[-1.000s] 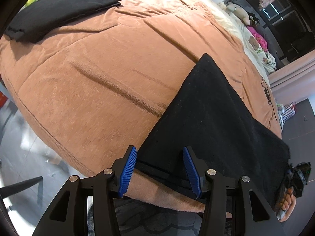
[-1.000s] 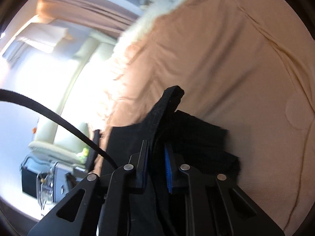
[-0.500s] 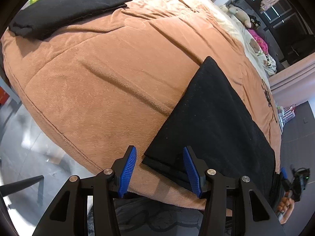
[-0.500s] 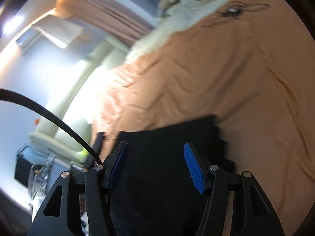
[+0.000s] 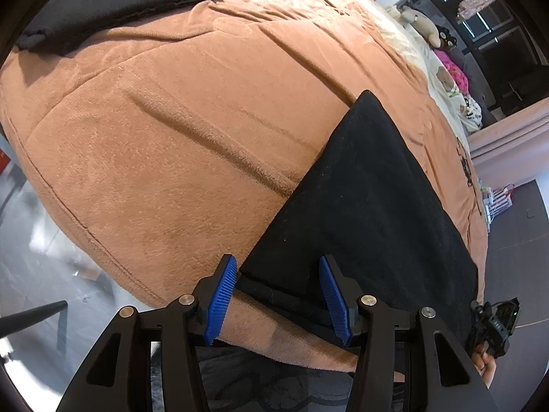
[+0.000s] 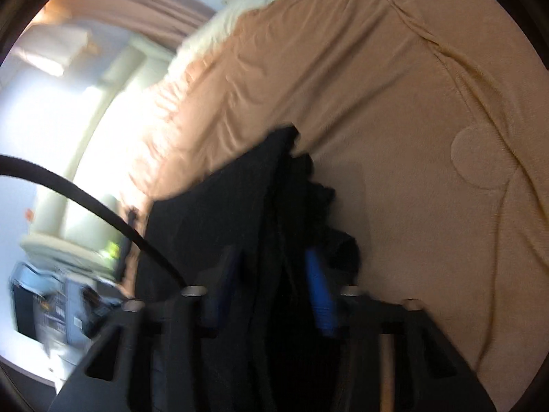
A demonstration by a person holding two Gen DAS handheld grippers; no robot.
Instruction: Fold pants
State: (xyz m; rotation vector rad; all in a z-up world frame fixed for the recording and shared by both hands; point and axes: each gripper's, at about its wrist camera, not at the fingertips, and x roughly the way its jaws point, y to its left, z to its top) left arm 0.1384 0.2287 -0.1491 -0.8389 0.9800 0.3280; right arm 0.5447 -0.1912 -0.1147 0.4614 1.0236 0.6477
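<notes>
The black fabric pants (image 5: 370,206) lie flat on the tan plush blanket (image 5: 178,144), long axis running up-right from the released left gripper (image 5: 279,300), whose jaws straddle the near corner. The right gripper (image 6: 271,295) is closing on bunched cloth.

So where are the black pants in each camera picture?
Left wrist view: the black pants lie flat at centre-right, their near corner between the left tool's blue fingers.
Right wrist view: the pants are bunched at bottom-centre, between the closing tool's fingers.
Shared landmark: the tan blanket.
</notes>
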